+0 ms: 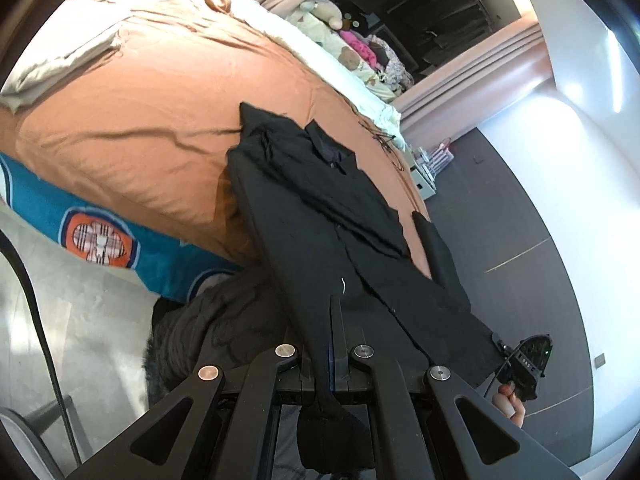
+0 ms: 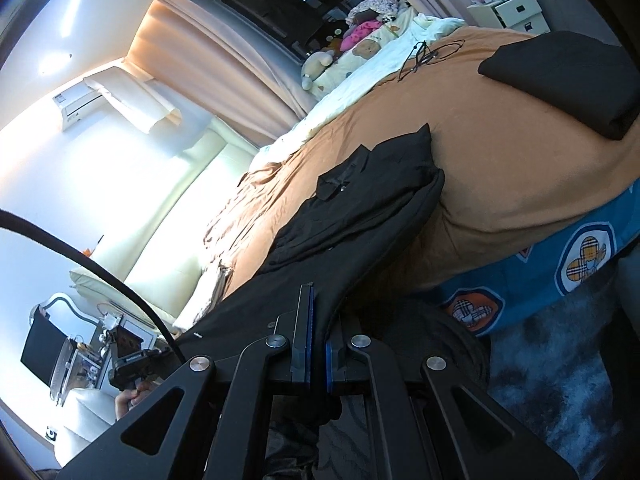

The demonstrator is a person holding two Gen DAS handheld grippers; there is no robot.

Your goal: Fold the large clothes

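Note:
A black collared shirt (image 1: pixel 320 184) lies on the orange bed cover (image 1: pixel 160 128), collar far from me, sleeves folded in over its body. Its lower part hangs off the bed's edge and is stretched toward me. My left gripper (image 1: pixel 330 305) is shut on one hem corner, and cloth bunches behind the jaws. In the right wrist view the shirt (image 2: pixel 360 200) runs down to my right gripper (image 2: pixel 316 300), shut on the other hem corner. Each gripper also shows in the other's view, held by a hand: the right gripper (image 1: pixel 498 340) and the left gripper (image 2: pixel 160 354).
A folded black garment (image 2: pixel 568 76) rests on the bed beside the shirt. Wire hangers (image 2: pixel 424 54) and plush toys (image 2: pixel 360 40) lie toward the pillows. A blue patterned sheet (image 2: pixel 540 280) covers the bed's side above a dark shaggy rug (image 2: pixel 560 360). A black cable (image 1: pixel 36 312) hangs at the left.

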